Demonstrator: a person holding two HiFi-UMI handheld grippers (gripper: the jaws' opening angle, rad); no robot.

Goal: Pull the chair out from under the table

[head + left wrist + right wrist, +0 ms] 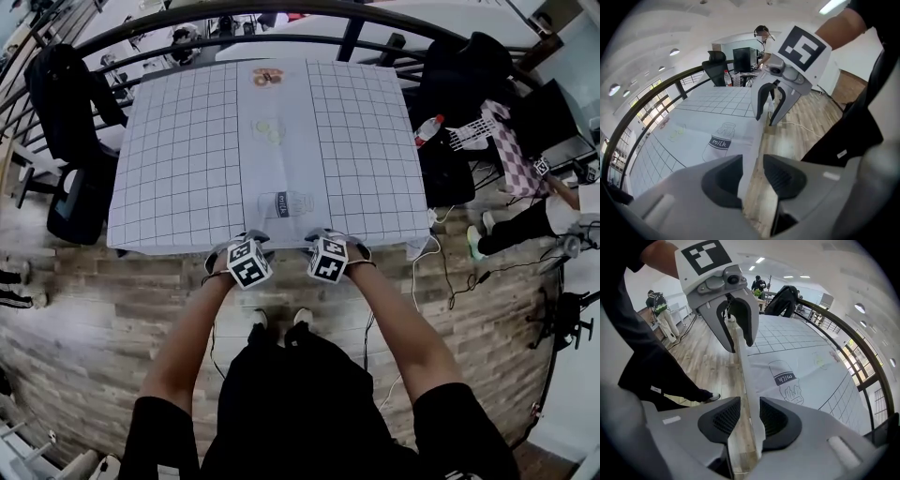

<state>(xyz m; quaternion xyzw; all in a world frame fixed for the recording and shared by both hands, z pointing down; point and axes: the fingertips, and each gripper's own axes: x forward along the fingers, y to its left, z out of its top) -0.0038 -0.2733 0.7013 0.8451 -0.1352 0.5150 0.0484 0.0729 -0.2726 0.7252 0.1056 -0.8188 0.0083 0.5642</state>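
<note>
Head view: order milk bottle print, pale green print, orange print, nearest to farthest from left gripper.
1. milk bottle print: near edge, just beyond the left gripper.
2. pale green print: mid-table.
3. orange print: far edge.

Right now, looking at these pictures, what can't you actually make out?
A chair under the table: seen in no view; in the head view the clothed table covers whatever stands beneath.
Pale edge between the open left tongs and right tongs: cloth hem or something under it, cannot tell.
Small things at the table's far end, head view: too small to name.
</note>
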